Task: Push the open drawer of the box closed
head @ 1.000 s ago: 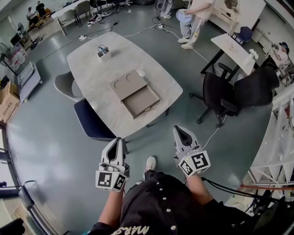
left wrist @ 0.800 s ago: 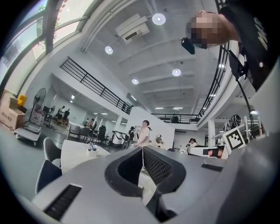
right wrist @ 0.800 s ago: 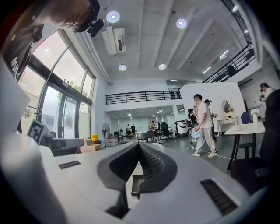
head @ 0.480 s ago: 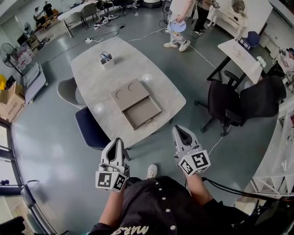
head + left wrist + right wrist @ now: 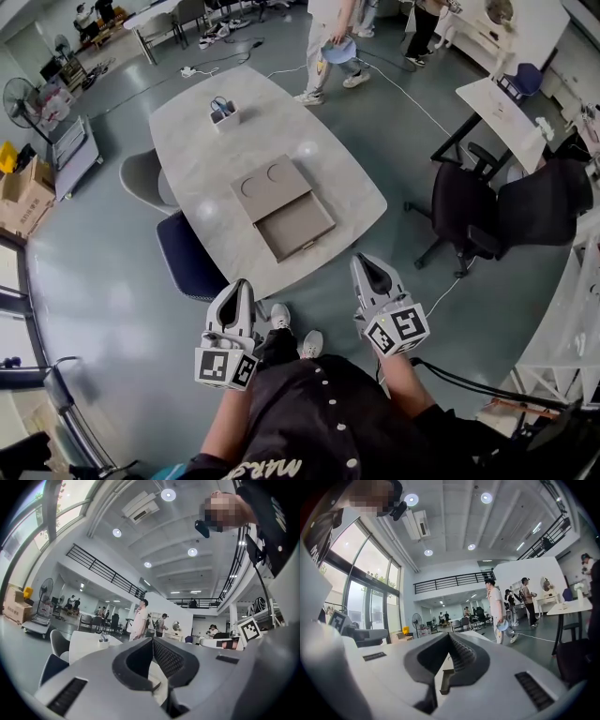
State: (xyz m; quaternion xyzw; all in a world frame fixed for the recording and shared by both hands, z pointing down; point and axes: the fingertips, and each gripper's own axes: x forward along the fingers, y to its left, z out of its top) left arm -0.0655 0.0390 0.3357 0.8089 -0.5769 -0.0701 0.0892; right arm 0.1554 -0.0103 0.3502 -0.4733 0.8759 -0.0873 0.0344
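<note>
table (image 5: 202, 141) is brought a bit closer than a second ago | drawer (image 5: 298, 228) is left pulled out of box (image 5: 269, 186), near table edge | left gripper (image 5: 239, 292) and right gripper (image 5: 367, 272) are held pressed together, empty (well apart from drawer, push not begun)

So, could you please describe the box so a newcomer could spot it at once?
Find the big pale table on the grey floor. Toward its near end lies a flat tan box, its drawer pulled out. Unlike the small white holder at the far end, it is wide and low, with two round marks on top.
</note>
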